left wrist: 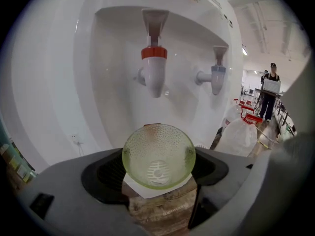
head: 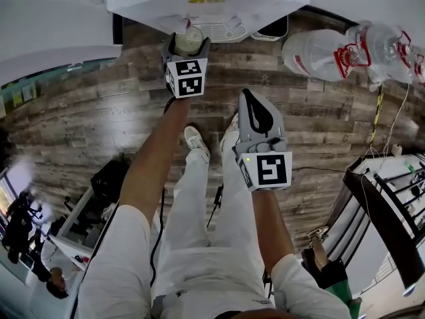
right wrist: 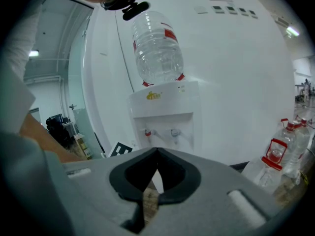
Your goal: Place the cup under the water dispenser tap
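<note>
Indoors, above a wood-plank floor (head: pixel 80 111), the left gripper (head: pixel 188 48) pinches a green cup (left wrist: pixel 158 151) upright, mouth up, facing a white dispenser (left wrist: pixel 108 82); the right gripper (right wrist: pixel 157 150) has its jaws pressed together, empty.

wood-plank floor (head: pixel 86 118) | white wall (right wrist: pixel 256 92) | spare water bottles (head: pixel 332 55) at right

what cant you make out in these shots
- Red-collared white tap: head view, hidden under the white water dispenser's top.
- Pale green dimpled glass cup: head view, lower part covered by the left tool.
- Yellow dispenser logo: right gripper view, too small to read.
- Clear plastic water bottles: head view, cut by right edge.
</note>
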{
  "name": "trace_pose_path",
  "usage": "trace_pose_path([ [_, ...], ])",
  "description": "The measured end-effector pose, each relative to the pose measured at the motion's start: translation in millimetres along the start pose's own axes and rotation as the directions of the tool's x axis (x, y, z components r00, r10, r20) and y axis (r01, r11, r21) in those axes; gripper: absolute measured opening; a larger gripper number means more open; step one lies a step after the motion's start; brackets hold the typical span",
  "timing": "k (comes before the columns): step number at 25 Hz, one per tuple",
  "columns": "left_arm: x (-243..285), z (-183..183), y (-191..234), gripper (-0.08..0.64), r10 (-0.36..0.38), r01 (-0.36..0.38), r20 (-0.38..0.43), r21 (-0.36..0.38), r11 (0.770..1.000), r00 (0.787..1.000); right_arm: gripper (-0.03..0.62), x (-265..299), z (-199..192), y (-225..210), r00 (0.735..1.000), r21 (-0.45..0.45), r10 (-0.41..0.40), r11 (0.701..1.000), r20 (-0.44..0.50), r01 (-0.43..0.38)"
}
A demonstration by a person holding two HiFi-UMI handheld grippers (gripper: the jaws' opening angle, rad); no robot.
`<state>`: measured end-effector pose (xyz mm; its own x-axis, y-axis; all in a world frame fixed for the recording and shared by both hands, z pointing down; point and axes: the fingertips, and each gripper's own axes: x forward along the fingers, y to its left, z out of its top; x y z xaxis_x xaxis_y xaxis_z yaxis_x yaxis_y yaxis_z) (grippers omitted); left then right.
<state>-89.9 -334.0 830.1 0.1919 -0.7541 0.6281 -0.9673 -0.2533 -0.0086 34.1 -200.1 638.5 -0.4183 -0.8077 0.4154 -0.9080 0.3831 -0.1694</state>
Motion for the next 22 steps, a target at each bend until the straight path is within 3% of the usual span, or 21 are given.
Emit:
trace_pose_path([
  [7,14.9,-1.8,-0.3,0.379,-0.033,0.033,0.005,0.087,0.996,0.999,0.0,-1.0,-10.0,4.0,1.0,-0.006,0.017,1.0,-0.012,-0.017],
  [22,31.6,-9.3,-0.2,0.382,-0.045,0.046,-0.015,0.072,0.996,0.999,0.0,-1.6,-17.8,5.5,1.0,-0.007,0.01,1.0,-0.024,-0.011],
])
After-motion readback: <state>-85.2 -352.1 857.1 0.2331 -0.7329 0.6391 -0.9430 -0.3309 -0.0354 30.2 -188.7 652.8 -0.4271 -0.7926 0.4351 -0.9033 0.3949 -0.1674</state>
